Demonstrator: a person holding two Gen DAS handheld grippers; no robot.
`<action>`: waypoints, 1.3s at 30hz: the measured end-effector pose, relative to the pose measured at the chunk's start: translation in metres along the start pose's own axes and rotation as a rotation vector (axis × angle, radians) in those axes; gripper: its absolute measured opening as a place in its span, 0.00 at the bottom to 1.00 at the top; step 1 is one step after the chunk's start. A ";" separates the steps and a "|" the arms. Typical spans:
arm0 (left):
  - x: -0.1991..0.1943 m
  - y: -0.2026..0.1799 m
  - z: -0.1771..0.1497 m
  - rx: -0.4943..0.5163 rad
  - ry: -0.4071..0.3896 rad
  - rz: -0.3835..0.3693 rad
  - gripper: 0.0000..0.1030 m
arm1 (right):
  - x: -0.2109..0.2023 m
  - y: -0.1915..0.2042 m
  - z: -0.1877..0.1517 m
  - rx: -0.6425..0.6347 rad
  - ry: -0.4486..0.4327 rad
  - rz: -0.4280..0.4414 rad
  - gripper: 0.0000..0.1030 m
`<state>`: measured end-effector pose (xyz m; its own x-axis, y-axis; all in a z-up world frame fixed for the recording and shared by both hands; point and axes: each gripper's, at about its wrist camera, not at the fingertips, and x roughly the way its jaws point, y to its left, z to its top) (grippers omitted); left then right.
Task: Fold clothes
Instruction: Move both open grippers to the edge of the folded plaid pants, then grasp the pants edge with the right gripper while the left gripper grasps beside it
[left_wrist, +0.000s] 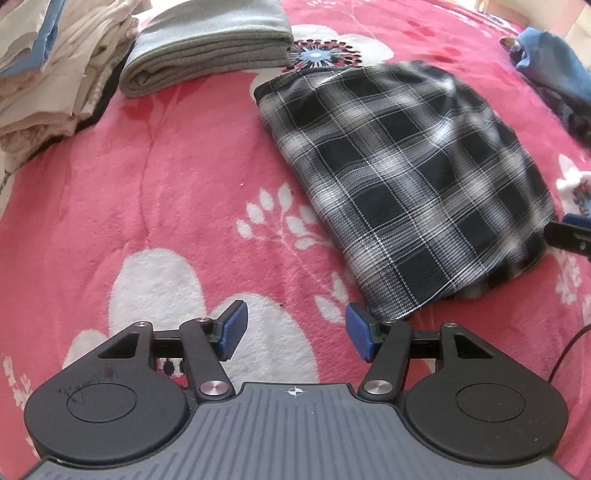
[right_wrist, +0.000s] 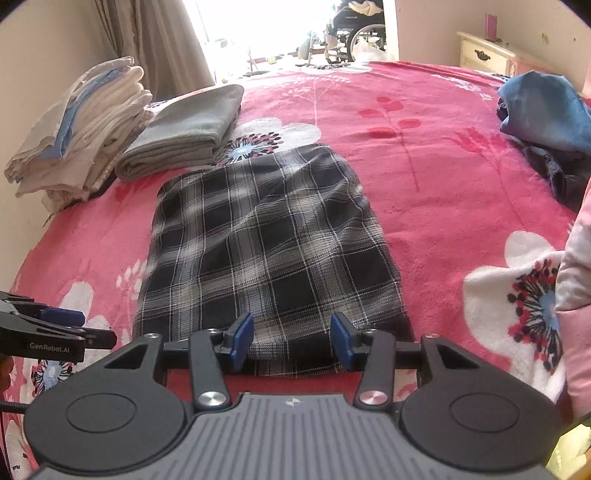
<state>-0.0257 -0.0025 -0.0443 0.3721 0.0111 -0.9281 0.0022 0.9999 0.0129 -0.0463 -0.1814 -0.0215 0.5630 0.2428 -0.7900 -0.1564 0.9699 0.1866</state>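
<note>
Both handheld tools look alike: the left gripper (left_wrist: 295, 334) and right gripper (right_wrist: 291, 341) have black linkage arms, silver screws, blue ribbed pads (right_wrist: 242, 341), a grey ridged body with round black caps at four and eight o'clock, white "GenRobot.AI" lettering (right_wrist: 51, 346) and a thin black cable (left_wrist: 565, 350).

Far half of plaid garment (left_wrist: 399, 177) smeared by blur in left wrist view, weave unreadable there. Near hem of same garment hidden behind right tongs (right_wrist: 291, 341) in right wrist view; contact of pads with cloth not discernible. White stack (left_wrist: 48, 70) cut off by left and top edges. Blue clothing heap (right_wrist: 543, 114) clipped at right edge, pieces indistinguishable. Left tongs (right_wrist: 55, 328) cropped at left edge of right wrist view. Doorway (right_wrist: 280, 33) washed out by glare.
</note>
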 end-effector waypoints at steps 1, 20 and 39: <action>0.000 -0.001 0.000 0.003 0.000 0.002 0.57 | 0.000 0.000 0.000 -0.001 0.001 0.002 0.47; -0.001 -0.008 -0.006 0.041 -0.008 0.027 0.57 | 0.003 0.010 -0.005 -0.029 0.015 0.017 0.48; -0.003 -0.004 -0.011 0.041 -0.014 -0.008 0.58 | 0.025 -0.014 -0.023 0.251 0.073 0.237 0.48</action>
<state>-0.0371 -0.0069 -0.0458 0.3845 0.0028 -0.9231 0.0432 0.9988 0.0210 -0.0484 -0.1890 -0.0573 0.4742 0.4688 -0.7452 -0.0664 0.8631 0.5007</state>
